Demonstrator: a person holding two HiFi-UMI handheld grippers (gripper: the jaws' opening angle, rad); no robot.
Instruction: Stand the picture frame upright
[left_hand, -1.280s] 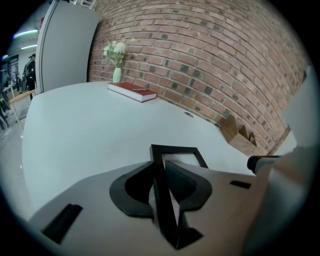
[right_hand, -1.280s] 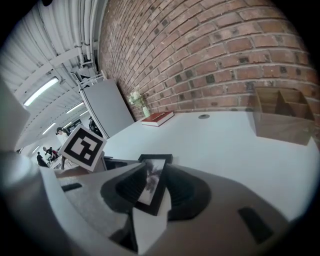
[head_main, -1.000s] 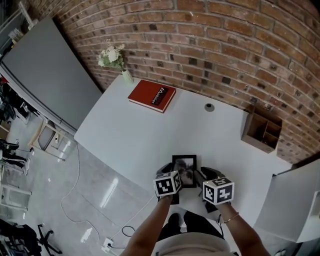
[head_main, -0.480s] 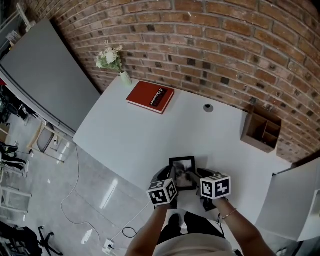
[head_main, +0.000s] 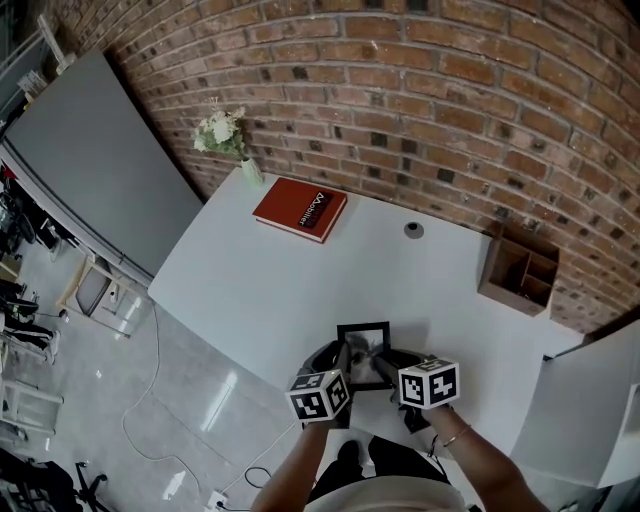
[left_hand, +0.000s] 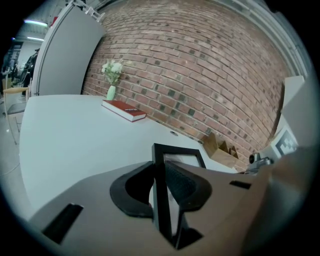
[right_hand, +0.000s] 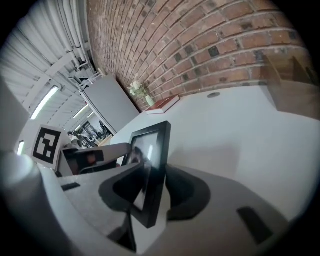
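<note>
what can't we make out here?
- Frame bottom edge, on table or lifted: covered by left tongs and right tongs in every view.
- Photo in it: too small, head view; steeply angled, gripper views.
- Book title: too small.
- Organizer contents: shadowed.

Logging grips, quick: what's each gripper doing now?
Left gripper: closed on the picture frame.
Right gripper: open, picture frame between its jaws.
</note>
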